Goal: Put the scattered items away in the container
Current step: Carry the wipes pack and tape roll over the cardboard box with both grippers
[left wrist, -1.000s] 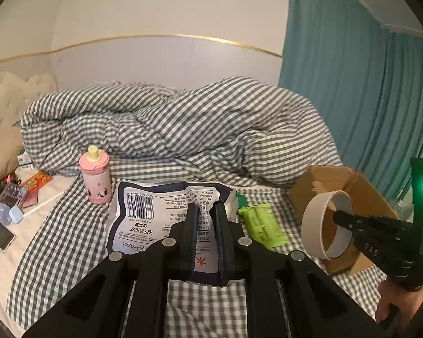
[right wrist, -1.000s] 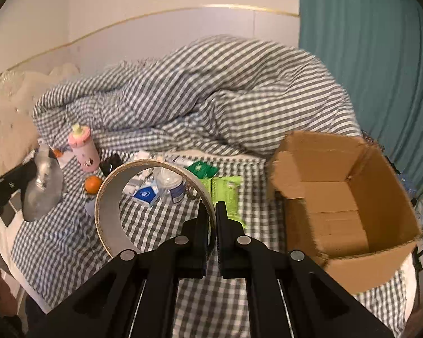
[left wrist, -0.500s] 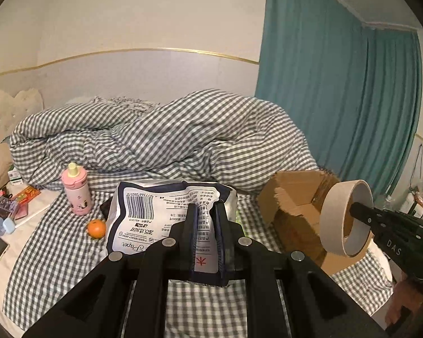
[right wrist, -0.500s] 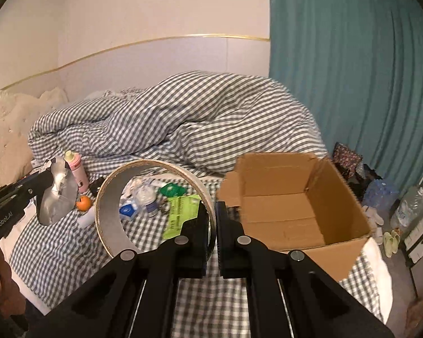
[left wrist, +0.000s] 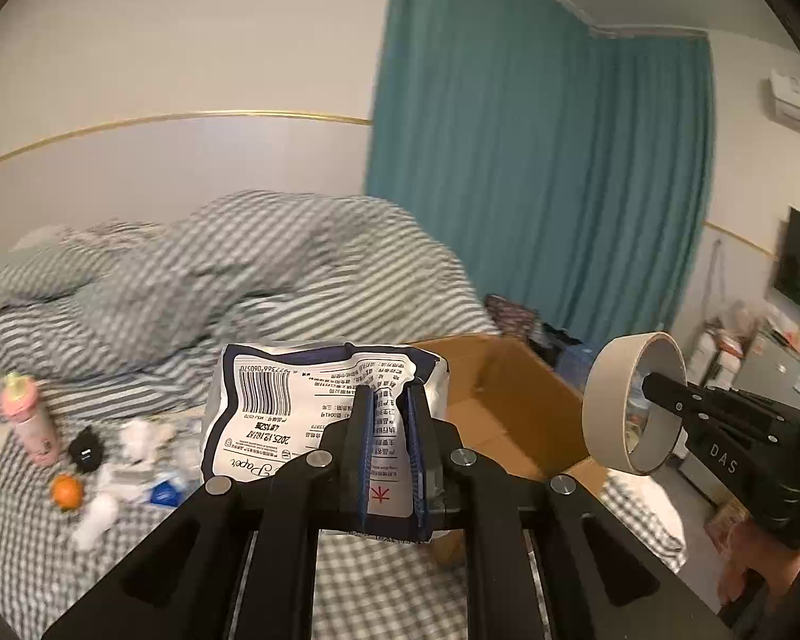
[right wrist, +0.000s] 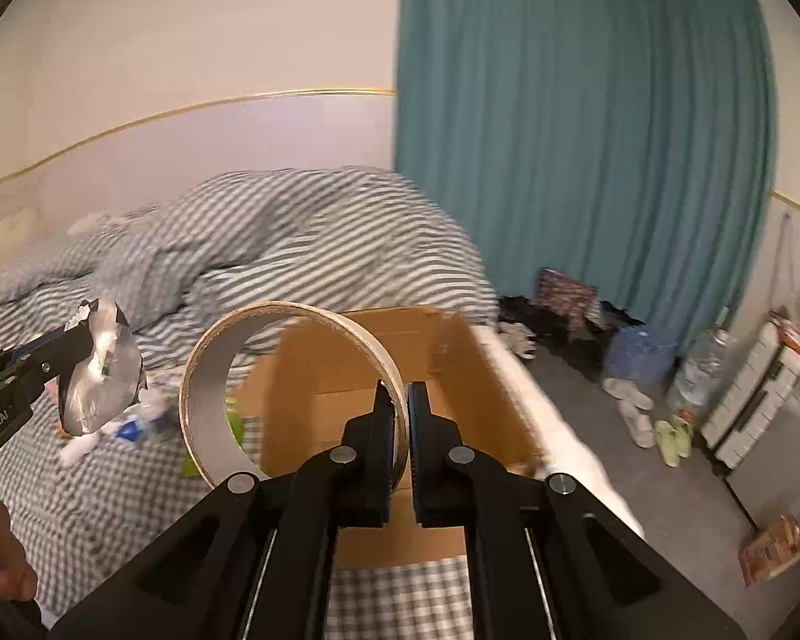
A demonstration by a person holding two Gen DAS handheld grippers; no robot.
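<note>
Cardboard is my target: the open cardboard box [right wrist: 400,400] sits on the bed at its curtain-side edge, flaps up, and I have both loads raised on its near side, so that each release should fall inside, not onto the checked sheet. My left gripper [left wrist: 388,448] has its fingers pressed onto the lower edge of a tissue pack [left wrist: 314,405], pinching the flat seam because the soft body would give under the pads; the pack stands upright in front of the camera and hides part of the box. My right gripper [right wrist: 397,442] pinches the wall of a masking tape roll [right wrist: 293,394], one finger inside the ring and one outside, which I judge the only firm hold on a hoop that wide. The roll hangs before the box mouth. Left behind on the bed [left wrist: 37,533] are a pink bottle [left wrist: 29,416], an orange [left wrist: 66,490] and some small blurred packets I cannot name.
</note>
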